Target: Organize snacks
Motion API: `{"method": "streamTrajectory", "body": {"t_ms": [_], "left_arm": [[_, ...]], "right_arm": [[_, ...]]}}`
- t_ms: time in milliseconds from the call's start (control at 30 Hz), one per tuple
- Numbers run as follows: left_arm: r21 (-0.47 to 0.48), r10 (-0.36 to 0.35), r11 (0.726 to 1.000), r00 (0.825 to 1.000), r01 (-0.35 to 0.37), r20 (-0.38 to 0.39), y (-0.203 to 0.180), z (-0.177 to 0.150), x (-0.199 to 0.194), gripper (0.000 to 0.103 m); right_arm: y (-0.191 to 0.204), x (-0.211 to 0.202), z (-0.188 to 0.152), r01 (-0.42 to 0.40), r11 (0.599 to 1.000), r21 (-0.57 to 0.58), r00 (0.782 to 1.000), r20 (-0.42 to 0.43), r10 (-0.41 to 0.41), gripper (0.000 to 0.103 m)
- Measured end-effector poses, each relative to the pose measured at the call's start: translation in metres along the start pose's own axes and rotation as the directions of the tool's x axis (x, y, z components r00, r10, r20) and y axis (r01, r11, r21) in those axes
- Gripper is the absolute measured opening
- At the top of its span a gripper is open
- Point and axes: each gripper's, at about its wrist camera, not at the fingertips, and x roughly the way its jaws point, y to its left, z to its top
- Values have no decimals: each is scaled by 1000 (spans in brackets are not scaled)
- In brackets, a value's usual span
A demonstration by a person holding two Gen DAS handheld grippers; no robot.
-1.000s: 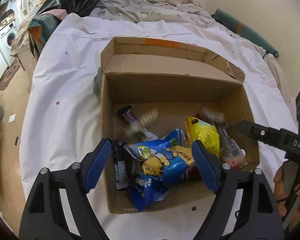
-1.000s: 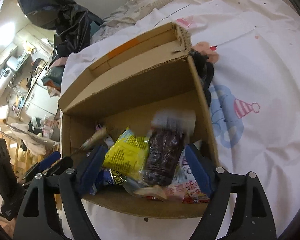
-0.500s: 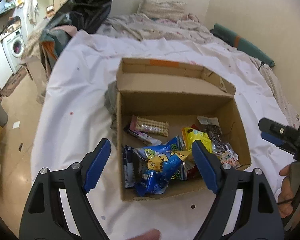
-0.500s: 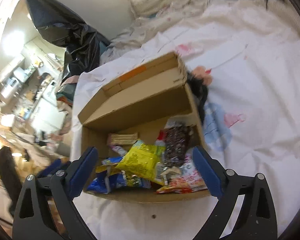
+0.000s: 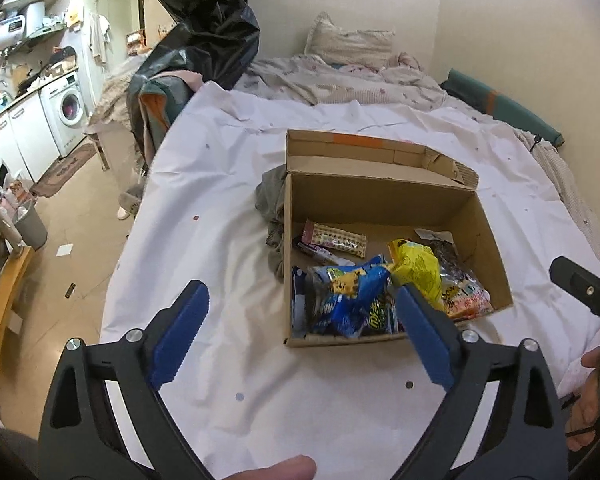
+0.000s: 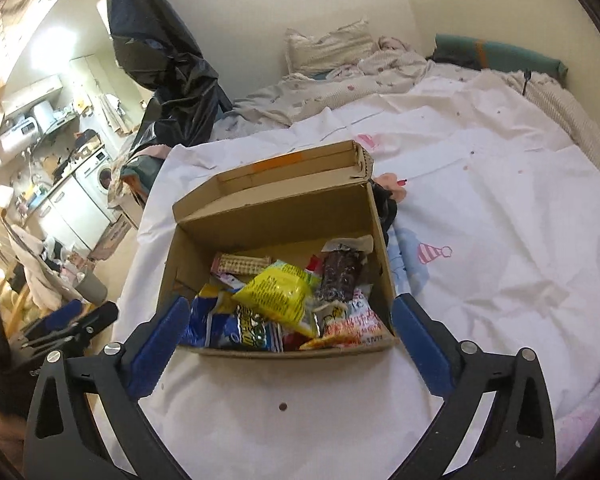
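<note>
We see a cardboard box [image 5: 384, 196] on the bed sheet [image 5: 220, 208], its flap standing behind it. Inside, snack packets [image 5: 352, 292] crowd the near side, a wafer bar [image 5: 336, 236] behind them. A crumpled cloth [image 5: 272, 196] touches the box's left wall. Pillows [image 5: 348, 44] lie far behind.

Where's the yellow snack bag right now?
The yellow bag lies in the cardboard box on the bed, mid-pile, partly atop the blue bag, left of the dark packet in the right view.

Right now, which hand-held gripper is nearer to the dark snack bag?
Right hand-held gripper: facing the dark snack bag head-on. Left hand-held gripper: off to its left. Both jaws opening, empty.
</note>
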Motion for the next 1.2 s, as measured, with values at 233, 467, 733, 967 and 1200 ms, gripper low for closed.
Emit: {"method": "streamTrajectory", "body": {"t_ms": [233,467,733,967,1200], "left_arm": [[-4,20,1000,998,-19,55,7,-23,-29,103],[-46,10,999,999,-8,37,13,-33,-25,103],[-13,-10,1000,1000,10,29,-3,-37,-16,103],[-15,-18,1000,1000,18,19,-5,-38,-13,103],[-35,-8,999,1000,8,22,0,-37,-13,103]], "right_arm": [[12,-17,-23,52,997,-53,999,9,-52,103],[12,-18,-38,87,996,-29,996,15,-86,103],[17,-9,-43,167,983,-79,986,37,-165,103],[18,-4,-42,175,981,-86,984,39,-172,103],[27,-2,-45,191,973,-132,981,45,-187,103]]}}
